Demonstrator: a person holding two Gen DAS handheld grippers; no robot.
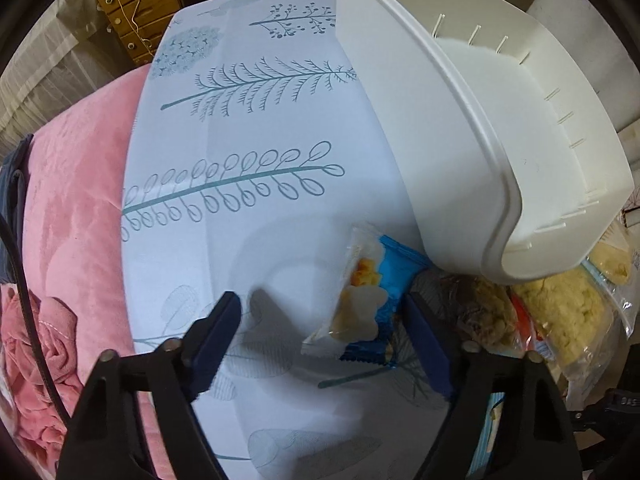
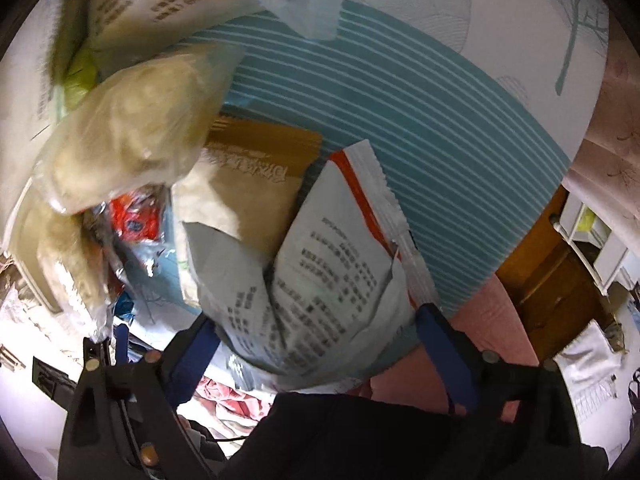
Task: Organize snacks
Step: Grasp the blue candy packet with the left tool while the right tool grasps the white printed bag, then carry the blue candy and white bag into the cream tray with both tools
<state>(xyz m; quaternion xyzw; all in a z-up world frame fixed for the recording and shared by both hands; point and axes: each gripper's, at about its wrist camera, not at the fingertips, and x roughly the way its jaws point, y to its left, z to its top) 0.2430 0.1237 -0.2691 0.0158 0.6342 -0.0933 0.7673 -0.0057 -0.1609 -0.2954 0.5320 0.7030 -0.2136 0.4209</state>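
A blue-and-white snack packet (image 1: pixel 370 300) lies on the pale leaf-print cloth (image 1: pixel 260 128), between the fingers of my left gripper (image 1: pixel 322 324). It lies close to the right finger, well clear of the left one, and the jaws are open. A white plastic basket (image 1: pixel 492 128) lies tipped on its side just beyond, over a pile of clear bags with yellowish snacks (image 1: pixel 560 312). In the right wrist view, a creased white packet with black print and an orange stripe (image 2: pixel 328 272) fills the gap of my right gripper (image 2: pixel 318 336). Those jaws stand wide open.
A pink blanket (image 1: pixel 68 240) borders the cloth on the left, with wooden drawers (image 1: pixel 136 20) behind. Around the white packet lie a brown-and-gold packet (image 2: pixel 256 168), a clear bag of pale snacks (image 2: pixel 132 136) and a red wrapper (image 2: pixel 136 216). A teal striped patch (image 2: pixel 420 140) lies beyond.
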